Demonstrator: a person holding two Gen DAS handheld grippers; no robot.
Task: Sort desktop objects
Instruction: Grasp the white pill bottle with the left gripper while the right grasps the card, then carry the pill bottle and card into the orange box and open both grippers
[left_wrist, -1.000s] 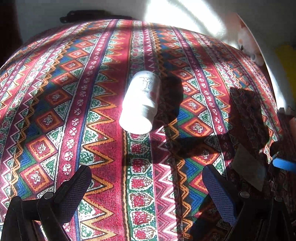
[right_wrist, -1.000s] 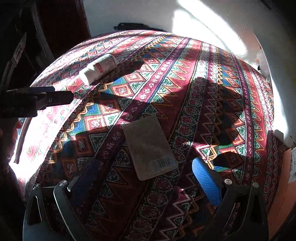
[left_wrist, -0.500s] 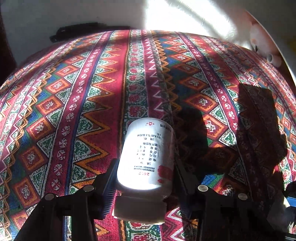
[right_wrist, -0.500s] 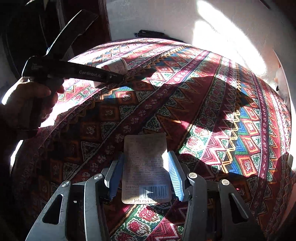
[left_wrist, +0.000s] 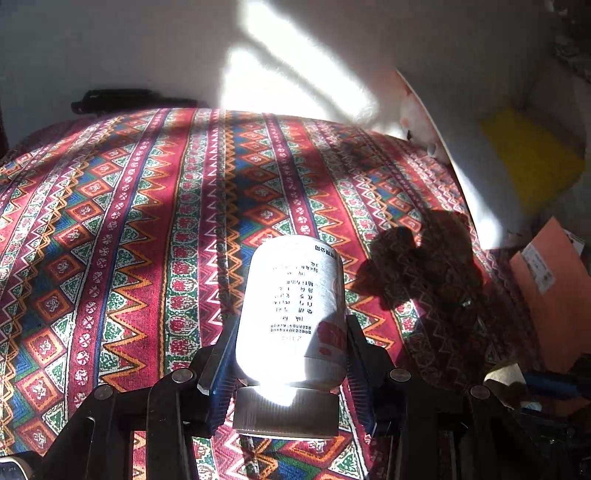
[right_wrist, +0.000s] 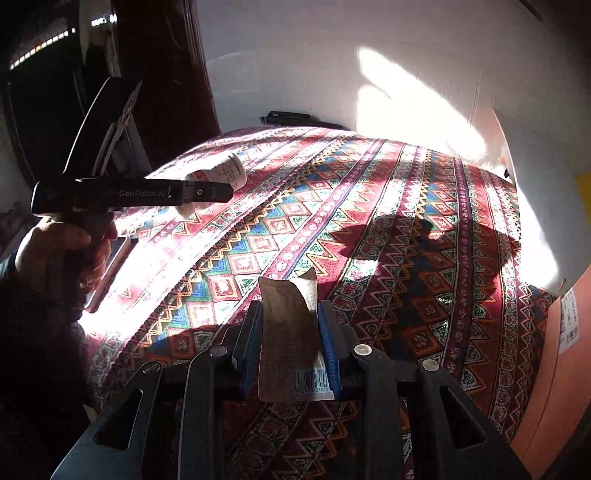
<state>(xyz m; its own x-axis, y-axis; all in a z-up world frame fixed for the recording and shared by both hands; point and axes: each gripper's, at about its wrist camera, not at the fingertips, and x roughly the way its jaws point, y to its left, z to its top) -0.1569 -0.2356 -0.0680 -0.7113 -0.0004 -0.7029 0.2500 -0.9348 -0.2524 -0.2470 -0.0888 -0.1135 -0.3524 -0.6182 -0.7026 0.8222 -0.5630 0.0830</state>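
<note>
Currently we are seeing two separate grips, one per wrist view. In the left wrist view, the left tongs (left_wrist: 288, 373) are clamping a white plastic bottle (left_wrist: 291, 314) between their ribbed pads, cap end nearest the camera and base pointing forward; the bottle is cylindrical, smooth, with printed text reading upside down and a red patch on its right side. Sunlight is bleaching its lower body, so the label there is unreadable.

In the right wrist view, the right tongs (right_wrist: 290, 347) are pinching a thin brownish card packet (right_wrist: 288, 332) by its long edges between blue pads. The packet is bowing, its far corner is curling up, and a barcode is showing at its near end. Only this view is showing the left tongs from the side (right_wrist: 207, 192), far forward and left of the right tongs, with a hand (right_wrist: 62, 251) gripping the handle and the bottle (right_wrist: 229, 171) partly hidden behind the finger.

Ahead of both tongs a woven patterned cloth (left_wrist: 129, 240) of red, green and blue zigzags is covering the table. An orange box (left_wrist: 554, 288) is sitting right of the left tongs, cut off by the frame.
</note>
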